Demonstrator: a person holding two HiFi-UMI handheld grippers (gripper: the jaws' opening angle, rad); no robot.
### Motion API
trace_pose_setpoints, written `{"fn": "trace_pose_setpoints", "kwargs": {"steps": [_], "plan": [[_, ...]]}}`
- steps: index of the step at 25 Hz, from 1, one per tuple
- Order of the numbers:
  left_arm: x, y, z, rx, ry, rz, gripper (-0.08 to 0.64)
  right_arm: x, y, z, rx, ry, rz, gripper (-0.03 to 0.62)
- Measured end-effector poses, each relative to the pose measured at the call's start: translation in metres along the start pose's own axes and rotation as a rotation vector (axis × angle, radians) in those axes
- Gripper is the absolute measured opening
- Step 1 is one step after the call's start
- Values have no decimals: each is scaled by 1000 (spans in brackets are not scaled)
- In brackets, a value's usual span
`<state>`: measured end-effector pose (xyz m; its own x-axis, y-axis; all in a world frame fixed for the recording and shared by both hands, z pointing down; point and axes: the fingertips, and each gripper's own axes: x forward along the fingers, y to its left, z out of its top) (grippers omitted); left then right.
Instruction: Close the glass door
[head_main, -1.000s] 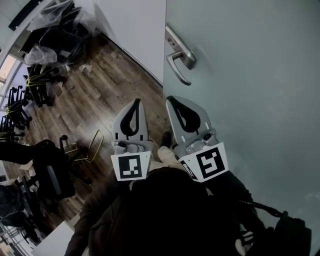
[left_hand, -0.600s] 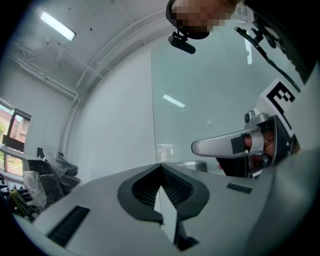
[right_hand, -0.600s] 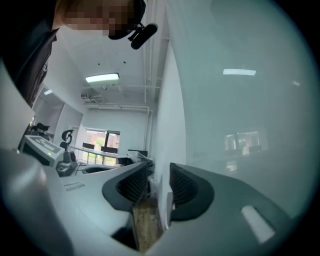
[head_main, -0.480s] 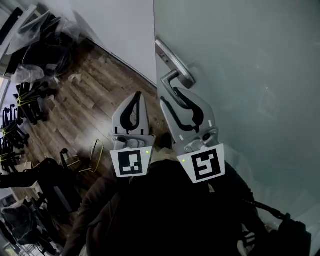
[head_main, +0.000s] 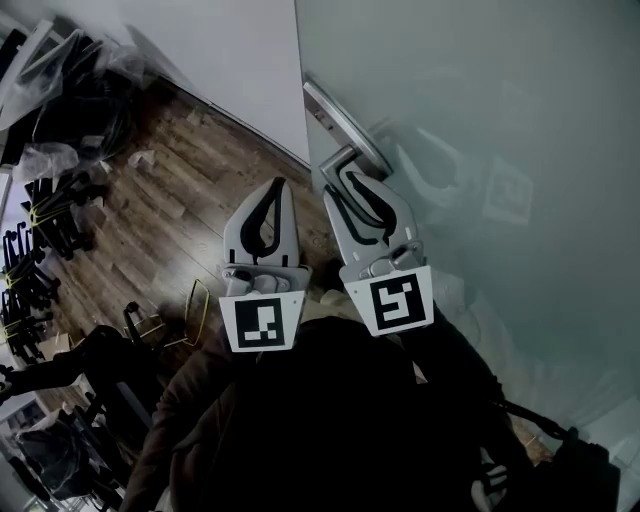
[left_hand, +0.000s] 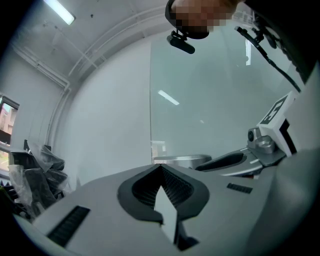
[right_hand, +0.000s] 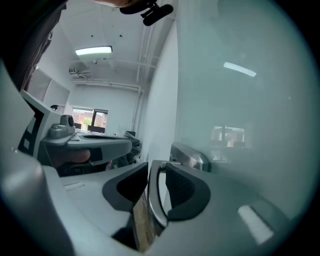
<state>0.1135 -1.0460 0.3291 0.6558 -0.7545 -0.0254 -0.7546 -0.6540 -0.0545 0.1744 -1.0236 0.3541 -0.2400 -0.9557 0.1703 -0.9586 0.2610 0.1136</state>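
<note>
Since the earlier head frame, the right tool (head_main: 343, 182) has risen from below the lever handle (head_main: 350, 125) to straddle it, jaws spread, pads not pressing. Left tool (head_main: 277, 186) pressed together, empty, just beside. Glass door (head_main: 500, 150) fills frame right, handle upper centre. Risk: the lever sits off-centre between the pads, so a closing grip could skate off smooth metal, or the tips could knock the glass.

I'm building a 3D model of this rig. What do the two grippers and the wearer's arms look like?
The left gripper and right gripper each have a light grey, tapering shell, with black ribbed pads lining a teardrop-shaped opening. Behind the jaws each carries a white cube printed with black square markers: left cube, right cube. The person's sleeves are dark.
</note>
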Motion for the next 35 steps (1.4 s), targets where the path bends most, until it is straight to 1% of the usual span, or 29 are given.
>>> {"fn": "trace_pose_setpoints", "kwargs": {"steps": [2,5,8,10,11,14,16,19,22,26,28,31,35], "plan": [[-7,1,3,2,4,1,-3,-2,4,-2,-5,18,-4,104],[-14,1,5,5,8,9,-4,-5,10,-2,-12,25,27,79],[-23,-1,4,1,8,31,-4,-7,11,-1,33,36,62,69],[-30,-5,3,0,12,53,-4,-9,13,1,79,33,81,66],[-31,-5,2,-3,15,67,-3,-8,12,1,85,34,89,66],[-36,1,-3,-18,20,113,-4,1,13,1,83,33,107,66],[-50,4,-5,-18,23,136,-3,0,22,-1,83,35,117,64],[-83,12,1,-11,12,179,-3,-11,44,2,85,33,144,64],[-121,21,5,-25,5,222,-3,-21,72,3,96,38,177,64],[-162,27,1,-21,10,254,-3,-27,101,0,87,35,223,64],[-184,30,1,-30,10,273,-3,-30,118,1,81,36,253,64],[-227,30,5,-26,29,291,-3,-41,151,8,74,33,300,65],[-280,18,5,-36,35,329,-3,-65,196,13,61,29,365,66]]}}
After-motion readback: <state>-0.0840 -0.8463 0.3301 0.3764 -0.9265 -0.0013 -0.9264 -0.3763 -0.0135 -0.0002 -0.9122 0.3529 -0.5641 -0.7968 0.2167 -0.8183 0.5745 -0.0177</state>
